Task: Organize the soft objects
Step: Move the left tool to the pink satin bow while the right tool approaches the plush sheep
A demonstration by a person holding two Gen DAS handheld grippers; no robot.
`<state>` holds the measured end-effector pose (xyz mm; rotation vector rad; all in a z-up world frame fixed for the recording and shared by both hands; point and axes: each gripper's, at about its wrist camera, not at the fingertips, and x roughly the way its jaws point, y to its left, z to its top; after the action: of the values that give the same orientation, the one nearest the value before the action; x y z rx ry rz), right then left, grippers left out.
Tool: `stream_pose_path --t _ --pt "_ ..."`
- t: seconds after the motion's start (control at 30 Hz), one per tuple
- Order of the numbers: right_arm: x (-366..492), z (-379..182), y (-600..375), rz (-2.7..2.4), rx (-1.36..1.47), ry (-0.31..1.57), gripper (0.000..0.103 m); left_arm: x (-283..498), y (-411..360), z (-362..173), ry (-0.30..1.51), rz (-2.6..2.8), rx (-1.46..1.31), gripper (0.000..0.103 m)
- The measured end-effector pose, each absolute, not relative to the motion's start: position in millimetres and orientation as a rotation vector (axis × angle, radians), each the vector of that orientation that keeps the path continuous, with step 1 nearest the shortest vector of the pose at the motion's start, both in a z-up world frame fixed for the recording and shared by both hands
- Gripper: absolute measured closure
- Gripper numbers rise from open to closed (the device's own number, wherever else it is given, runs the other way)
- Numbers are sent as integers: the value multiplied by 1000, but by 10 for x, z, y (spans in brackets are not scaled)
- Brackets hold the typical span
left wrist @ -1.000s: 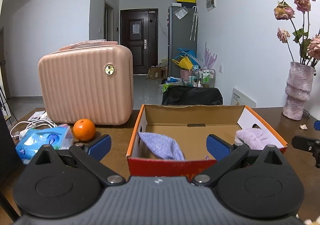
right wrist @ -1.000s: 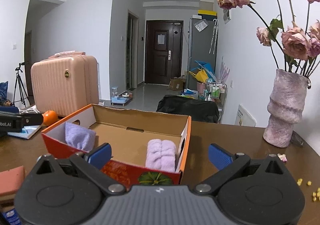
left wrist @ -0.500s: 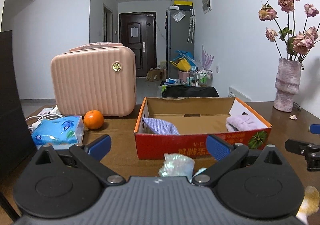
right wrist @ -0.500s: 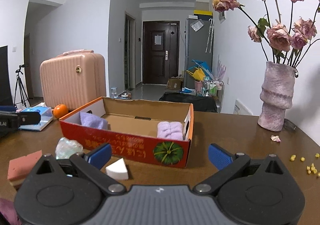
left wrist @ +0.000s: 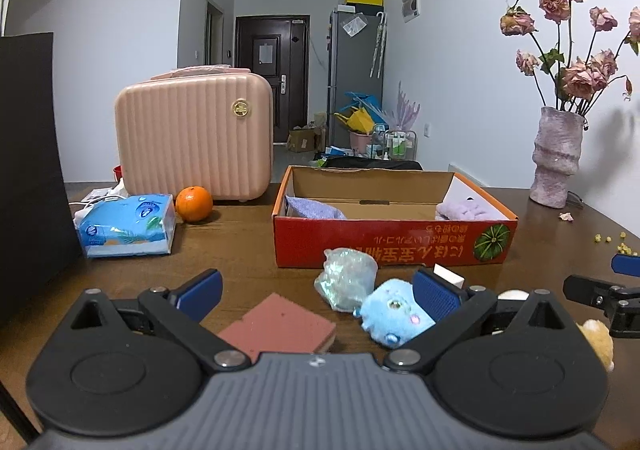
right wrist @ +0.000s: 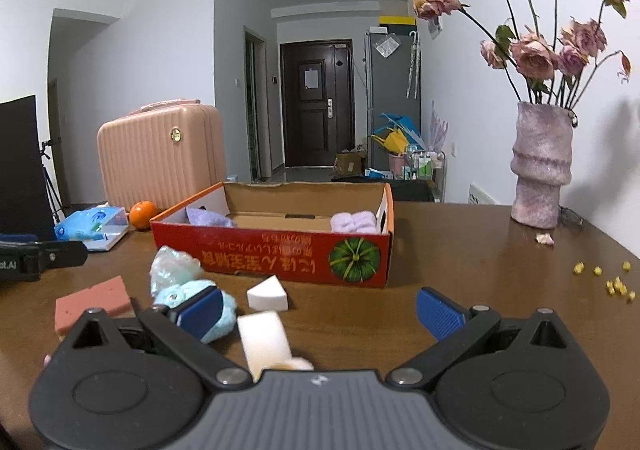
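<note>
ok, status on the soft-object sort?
Both grippers open, empty. Blue plush and pink sponge loose before the red box. Nothing blocking.

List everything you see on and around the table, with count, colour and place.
box: 1, red-orange, table centre
cloths: 2, lilac, in box ends
sponge: 1, pink, front left
glittery pouch: 1, pale green, before box
plush toy: 1, blue, front
foam wedges: 2, white, front
orange: 1, by case
tissue pack: 1, blue, left
case: 1, pink, behind
vase: 1, mauve, dried roses, right
left gripper: jaws open
right gripper: jaws open
</note>
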<state>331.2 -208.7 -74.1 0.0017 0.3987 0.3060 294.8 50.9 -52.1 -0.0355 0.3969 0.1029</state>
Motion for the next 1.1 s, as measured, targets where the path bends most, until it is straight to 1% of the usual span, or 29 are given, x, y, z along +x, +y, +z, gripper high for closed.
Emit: stream_pose_path --t 0.5,0.8,1.1 --pt "2684 -888 -2080 289 -27 402 0 2382 388 -648 384 65 -31 0" --pt "2513 -931 -2159 253 -43 424 0 2280 301 -765 462 1 -29 0" --pt "2461 -965 -2300 245 -14 425 0 2277 41 -874 523 -85 20 0"
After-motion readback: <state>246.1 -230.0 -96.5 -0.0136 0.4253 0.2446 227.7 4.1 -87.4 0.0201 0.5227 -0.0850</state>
